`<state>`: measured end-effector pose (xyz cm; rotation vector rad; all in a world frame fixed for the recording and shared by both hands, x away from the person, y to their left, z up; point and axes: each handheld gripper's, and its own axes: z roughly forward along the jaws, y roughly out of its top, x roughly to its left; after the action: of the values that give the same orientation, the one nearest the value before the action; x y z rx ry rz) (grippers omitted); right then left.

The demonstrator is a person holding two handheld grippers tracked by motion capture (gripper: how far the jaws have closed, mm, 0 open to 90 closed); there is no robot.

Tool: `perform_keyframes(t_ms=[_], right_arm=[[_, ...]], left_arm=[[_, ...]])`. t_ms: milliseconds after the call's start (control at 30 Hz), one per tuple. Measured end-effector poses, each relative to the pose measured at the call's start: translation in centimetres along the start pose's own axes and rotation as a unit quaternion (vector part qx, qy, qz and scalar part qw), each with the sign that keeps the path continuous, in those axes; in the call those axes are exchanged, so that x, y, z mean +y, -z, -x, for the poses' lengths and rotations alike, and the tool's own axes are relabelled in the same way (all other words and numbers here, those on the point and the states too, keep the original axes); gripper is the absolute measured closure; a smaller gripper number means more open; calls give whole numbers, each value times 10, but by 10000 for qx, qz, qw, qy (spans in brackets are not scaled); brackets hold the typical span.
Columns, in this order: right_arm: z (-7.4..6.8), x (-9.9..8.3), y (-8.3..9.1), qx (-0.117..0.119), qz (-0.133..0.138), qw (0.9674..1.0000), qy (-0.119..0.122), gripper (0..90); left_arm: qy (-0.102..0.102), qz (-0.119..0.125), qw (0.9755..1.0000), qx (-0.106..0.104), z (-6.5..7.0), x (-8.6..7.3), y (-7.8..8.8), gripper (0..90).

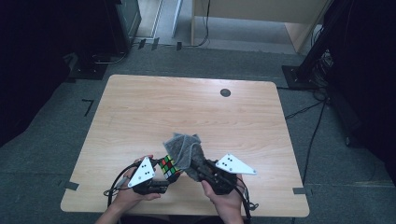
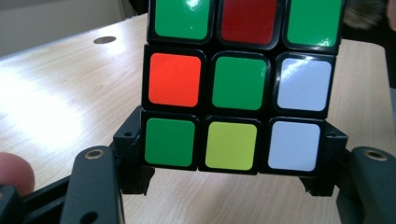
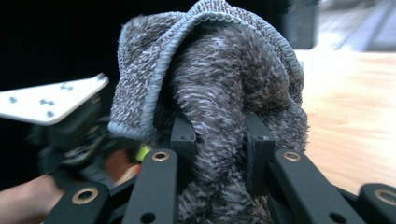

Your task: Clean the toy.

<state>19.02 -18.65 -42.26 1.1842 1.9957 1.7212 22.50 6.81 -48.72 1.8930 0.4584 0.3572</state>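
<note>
At the near edge of the wooden table (image 1: pixel 140 112), your left gripper (image 1: pixel 161 179) clamps a colour-tiled puzzle cube (image 1: pixel 169 168) by its bottom row — one black jaw pressed against each side of it, as the left gripper view shows. In that view the face toward the camera reads green, yellow and white along the bottom, orange, green and white across the middle, with green and red tiles above. Your right gripper (image 1: pixel 198 165) is clenched on a grey terry cloth (image 1: pixel 183 148), its jaws pinching a bunched fold while the rest of the cloth spills up over their tips. Seen from above, the cloth sits at about two o'clock from the cube, just beside it; whether the two touch cannot be told. Both are held above the tabletop in front of you. A small dark round disc (image 1: pixel 225 92) lies on the table toward its far edge, at roughly one o'clock from the cloth and well apart from it.
</note>
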Motion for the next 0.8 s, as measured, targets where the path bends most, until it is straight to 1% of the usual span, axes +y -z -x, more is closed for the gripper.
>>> perform_keyframes(t_ms=[67,100,167,200,233,267,300,333,367,433,467,533,567,600,633,667,700,733,767,800], right_arm=[[-3,-4,-6,117,-180,9998,-31,716],[-2,-6,-8,122,-215,9997,-56,715],[2,-8,-9,97,-271,9995,-111,713],[5,-8,-8,12,-297,9995,-111,713],[9,-8,-8,-126,-321,9993,-117,713],[14,-8,-7,-240,-342,9989,-193,713],[18,-8,-6,-299,-366,9984,-298,713],[20,-7,-5,-352,-373,9981,-346,713],[19,-7,-3,-367,-357,9981,-332,712],[10,-4,-2,-262,-295,9991,-128,707],[5,-2,-2,-100,-238,9997,-37,705],[-6,2,-2,293,-185,9994,-23,702],[-10,3,-2,347,-191,9992,0,700],[-12,4,-3,307,-216,9993,25,698],[-11,4,-3,271,-242,9993,3,696],[-8,3,-4,219,-270,9994,-31,696],[-2,1,-5,73,-309,9995,-88,696],[4,-1,-5,-130,-386,9991,-127,698],[10,-4,-6,-358,-461,9982,-146,701],[14,-6,-6,-537,-535,9970,-141,704]], left_arm=[[-119,-41,9999,38,1,0,0,336],[-179,-62,9998,77,2,0,1,336],[-226,-23,9997,93,3,1,3,337],[-222,42,9997,65,3,2,4,337],[-215,94,9997,46,3,2,5,337],[-208,118,9997,37,3,3,6,337],[-173,151,9997,16,2,3,6,337],[-122,173,9998,-7,1,3,6,337],[-81,193,9998,-28,1,3,6,337],[-48,186,9998,-102,0,3,5,337],[-29,184,9998,-99,0,3,5,337],[-45,177,9997,-154,0,4,5,337],[-67,174,9997,-148,1,5,5,338],[-90,151,9998,-120,2,5,5,338],[-115,135,9998,-86,3,5,5,338],[-181,109,9998,-71,3,5,4,338],[-231,81,9997,-65,4,4,4,338],[-281,51,9996,-31,6,4,4,338],[-318,25,9995,2,6,4,3,338],[-324,16,9995,3,7,4,2,338]])
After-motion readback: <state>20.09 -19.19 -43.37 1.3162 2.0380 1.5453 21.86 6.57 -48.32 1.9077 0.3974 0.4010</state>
